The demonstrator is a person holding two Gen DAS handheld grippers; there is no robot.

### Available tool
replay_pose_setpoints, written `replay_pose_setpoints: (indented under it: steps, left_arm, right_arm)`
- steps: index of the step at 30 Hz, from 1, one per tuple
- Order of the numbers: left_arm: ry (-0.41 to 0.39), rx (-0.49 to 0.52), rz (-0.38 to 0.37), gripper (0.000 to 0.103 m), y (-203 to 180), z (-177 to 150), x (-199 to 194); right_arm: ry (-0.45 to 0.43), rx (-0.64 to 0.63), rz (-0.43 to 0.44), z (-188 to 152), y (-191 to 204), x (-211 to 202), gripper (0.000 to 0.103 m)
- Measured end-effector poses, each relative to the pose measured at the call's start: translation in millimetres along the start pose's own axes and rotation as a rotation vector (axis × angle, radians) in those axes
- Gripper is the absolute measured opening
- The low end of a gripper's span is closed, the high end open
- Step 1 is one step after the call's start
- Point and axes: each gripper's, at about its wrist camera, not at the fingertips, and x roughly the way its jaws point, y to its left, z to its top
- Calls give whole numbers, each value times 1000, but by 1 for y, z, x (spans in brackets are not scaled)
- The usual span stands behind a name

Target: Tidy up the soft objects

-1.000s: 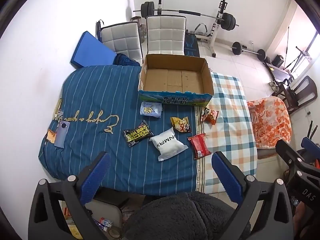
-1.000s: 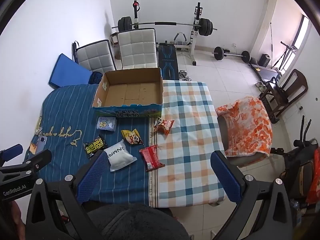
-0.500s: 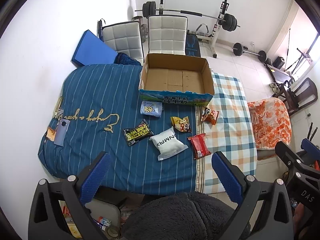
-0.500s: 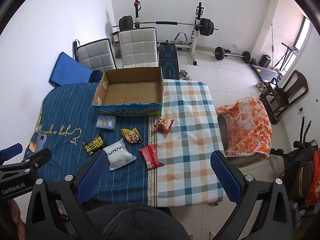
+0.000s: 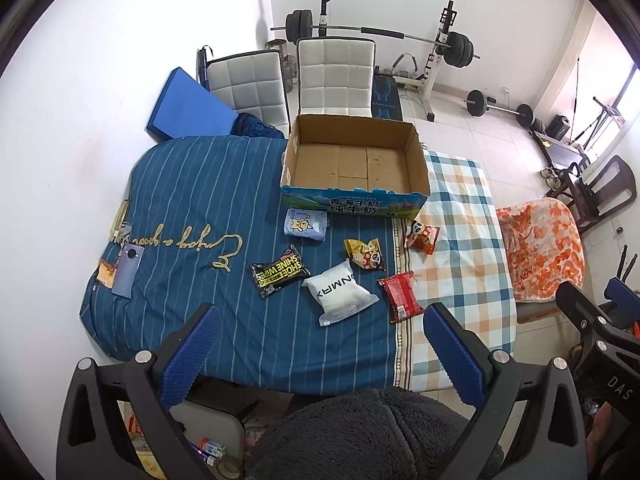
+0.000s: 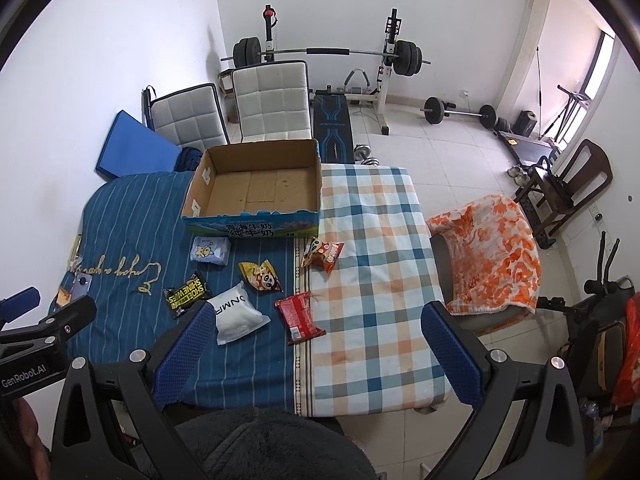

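Left wrist view
Left gripper (image 5: 320, 344): held high above the near edge of the bed, its blue-padded fingers (image 5: 192, 354) spread wide apart with nothing between them.
Open brown cardboard box (image 5: 354, 196): sits at the far side of the bed, straddling the seam between the navy striped blanket (image 5: 200, 200) and the blue-and-orange checked sheet (image 5: 460, 240); its floor is bare.
Pale blue tissue pack (image 5: 305, 225): lies just in front of the box's printed front wall.
Black-and-yellow shoe wipes packet (image 5: 280, 271): on the blanket, left of the white pillow-shaped pouch (image 5: 340, 294).
Yellow panda snack bag (image 5: 365, 254): just beyond the white pouch.
Red flat snack packet (image 5: 401, 295): lies across the seam, right of the white pouch.
Orange panda snack bag (image 5: 422, 234): on the checked sheet near the box's right front corner.
Grey smartphone (image 5: 128, 270): at the blanket's left edge.
Right gripper (image 5: 592, 312): partly visible at the frame's right edge; cannot tell how its claw stands from here.

Right wrist view
Right gripper (image 6: 316, 344): also raised above the near edge, fingers (image 6: 450, 354) set wide apart, empty.
Soft packets: all six lie loose on the bed in front of the box, none inside it.
Orange floral towel (image 6: 492, 256): draped over a chair beside the bed.
Two white padded chairs (image 6: 272, 100): stand behind the box.
Barbell rack (image 6: 328, 54): against the far wall.
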Motion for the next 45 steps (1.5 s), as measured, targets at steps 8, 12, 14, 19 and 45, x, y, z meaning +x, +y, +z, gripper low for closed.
replay_pose_setpoints:
  steps: [8, 12, 14, 19, 45]
  left_arm:
    - [1, 0, 0, 103, 1, 1, 0]
    - [2, -1, -1, 103, 1, 0, 0]
    - [1, 1, 2, 103, 0, 0, 0]
    - [-3, 0, -4, 103, 1, -3, -2]
    - [-20, 0, -14, 103, -4, -1, -13]
  right_arm:
    - [-3, -2, -2, 1, 2, -2, 103]
    - [-3, 0, -1, 1, 1, -2, 103]
    - [-4, -1, -1, 1, 1, -3, 103]
    - [-7, -1, -3, 0, 1, -3, 103]
    - [-18, -11, -7, 9, 10, -7, 103]
